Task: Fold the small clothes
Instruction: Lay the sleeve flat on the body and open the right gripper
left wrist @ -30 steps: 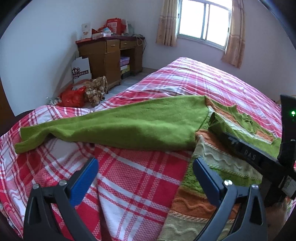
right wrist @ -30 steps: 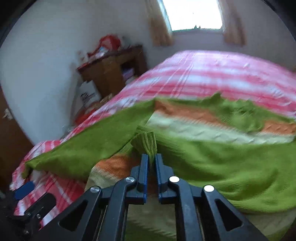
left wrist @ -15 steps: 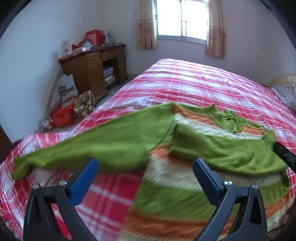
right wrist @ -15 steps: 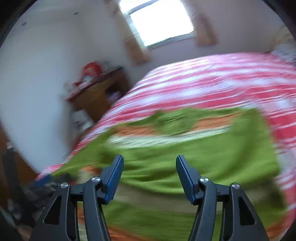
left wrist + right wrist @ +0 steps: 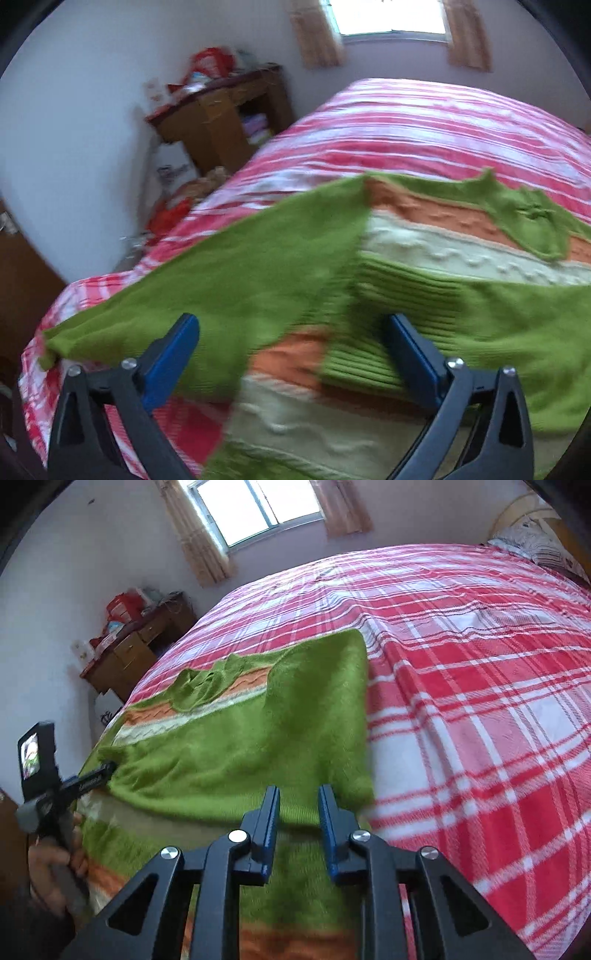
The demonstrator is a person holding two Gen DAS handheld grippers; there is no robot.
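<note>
sweater (image 5: 236, 746): green with orange and cream stripes, flat on plaid bed (image 5: 461, 657), one sleeve folded across body, other sleeve (image 5: 207, 280) stretched toward 9 o'clock | left tool (image 5: 291, 350): wide open, empty, over the cuff | right tool (image 5: 297, 808): partly open, empty, above sweater edge at 6 o'clock

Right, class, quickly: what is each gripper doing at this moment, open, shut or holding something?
Left gripper: open, holding nothing, above the green sweater.
Right gripper: open with a narrow gap, holding nothing, over the sweater.
</note>
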